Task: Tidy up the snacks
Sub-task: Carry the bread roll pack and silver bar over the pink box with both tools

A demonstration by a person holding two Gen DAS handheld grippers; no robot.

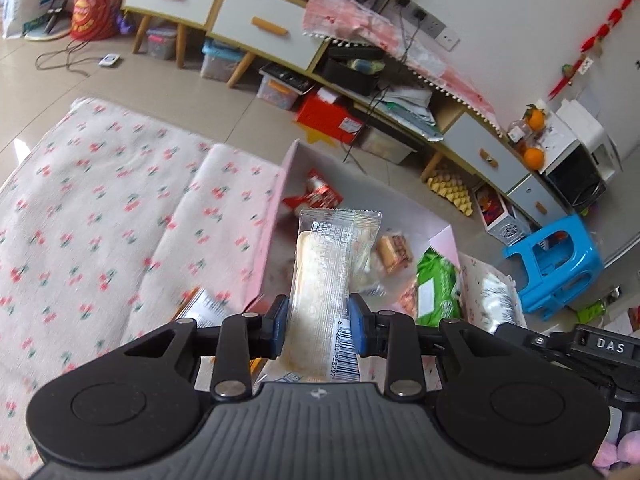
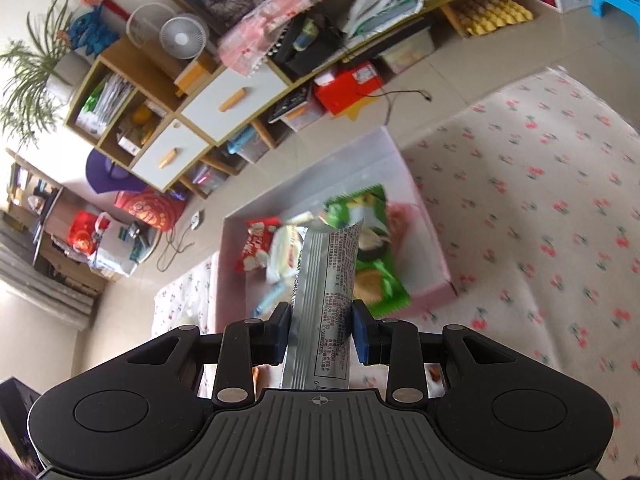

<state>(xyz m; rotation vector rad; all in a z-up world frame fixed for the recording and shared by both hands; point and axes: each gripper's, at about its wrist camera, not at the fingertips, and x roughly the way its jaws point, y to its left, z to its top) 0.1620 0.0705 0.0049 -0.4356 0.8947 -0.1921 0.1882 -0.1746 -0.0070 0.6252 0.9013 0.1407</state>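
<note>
Left wrist: gripper (image 1: 319, 326) clamps clear snack packet (image 1: 324, 280).

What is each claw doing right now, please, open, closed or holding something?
Left claw: closed on a clear-wrapped snack bar.
Right claw: closed on a silver snack packet.

Near end of clear snack packet (image 1: 320, 280): hidden below left tool (image 1: 319, 330) body; barcode digits partly cut off.
Near end of silver snack packet (image 2: 326, 300): hidden behind right tool (image 2: 320, 332) body; print too small to read.
Pink box (image 2: 432, 294) contents, right wrist view: motion-blurred; red packet (image 2: 256, 246) and green packet (image 2: 372, 256) partly covered by the silver packet.
Orange-edged packet (image 1: 202, 308): blurred, mostly hidden by tool linkage.
Cherry-print cloth (image 1: 100, 208): blurred, cut off at the left edge.
</note>
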